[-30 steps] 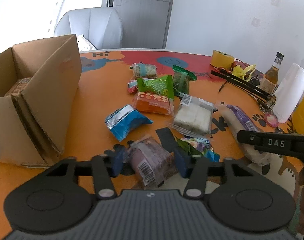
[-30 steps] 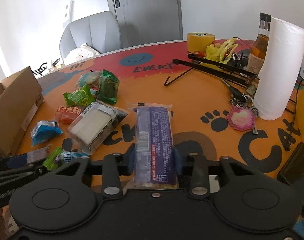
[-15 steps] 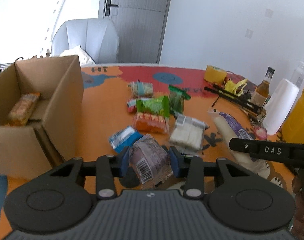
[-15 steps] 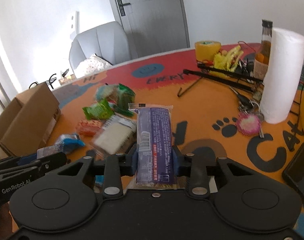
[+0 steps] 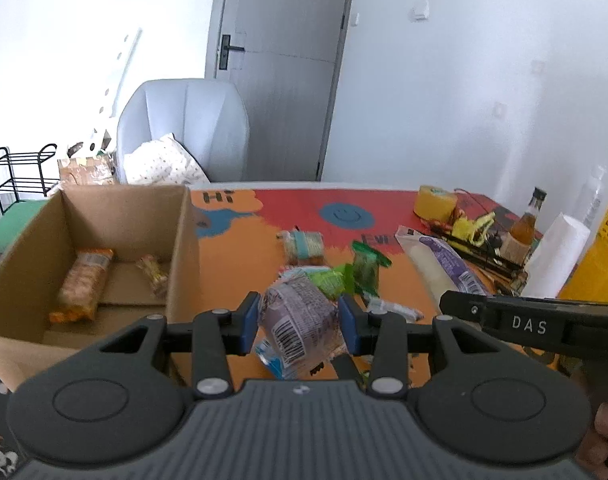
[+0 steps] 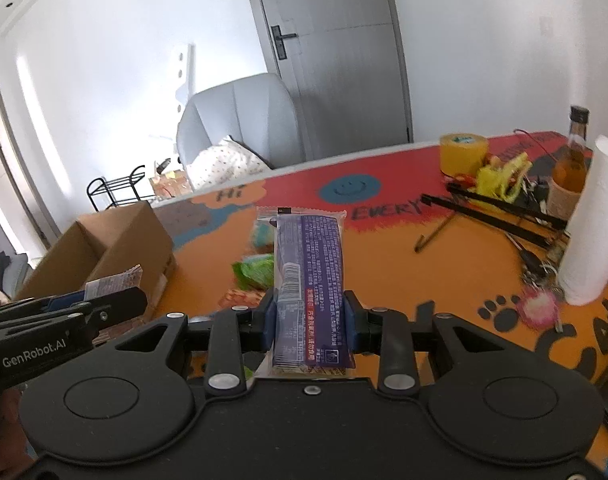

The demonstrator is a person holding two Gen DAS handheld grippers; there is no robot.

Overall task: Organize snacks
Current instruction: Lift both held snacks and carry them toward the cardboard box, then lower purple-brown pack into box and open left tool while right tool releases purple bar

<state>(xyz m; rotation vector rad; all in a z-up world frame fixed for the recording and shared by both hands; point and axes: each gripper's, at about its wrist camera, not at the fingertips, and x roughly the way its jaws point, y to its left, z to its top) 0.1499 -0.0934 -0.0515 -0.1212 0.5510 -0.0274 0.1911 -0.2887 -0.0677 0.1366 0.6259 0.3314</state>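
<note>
My left gripper [image 5: 298, 325] is shut on a clear-wrapped purple-brown snack packet [image 5: 299, 326] and holds it above the table, just right of the open cardboard box [image 5: 123, 204]. The box holds two wrapped snacks [image 5: 83, 282]. My right gripper [image 6: 310, 322] is shut on a long purple snack bar [image 6: 314, 276] held up over the table; the bar also shows in the left wrist view [image 5: 444, 266]. Several loose snacks lie on the orange table: a green packet [image 5: 330, 280], a dark green packet [image 5: 366, 268] and a biscuit pack [image 5: 304, 244].
A paper towel roll [image 6: 594, 220], a brown bottle [image 6: 570, 160], a yellow tape roll [image 6: 464, 152] and black rods with clutter [image 6: 500, 204] stand at the table's right. A grey chair [image 5: 183, 128] stands behind the table. A yellow object [image 5: 600, 264] is at far right.
Both grippers have lifted their snacks off the table. The left one has risen and moved toward the box, so the box's inside now shows. The right bar hangs higher.
</note>
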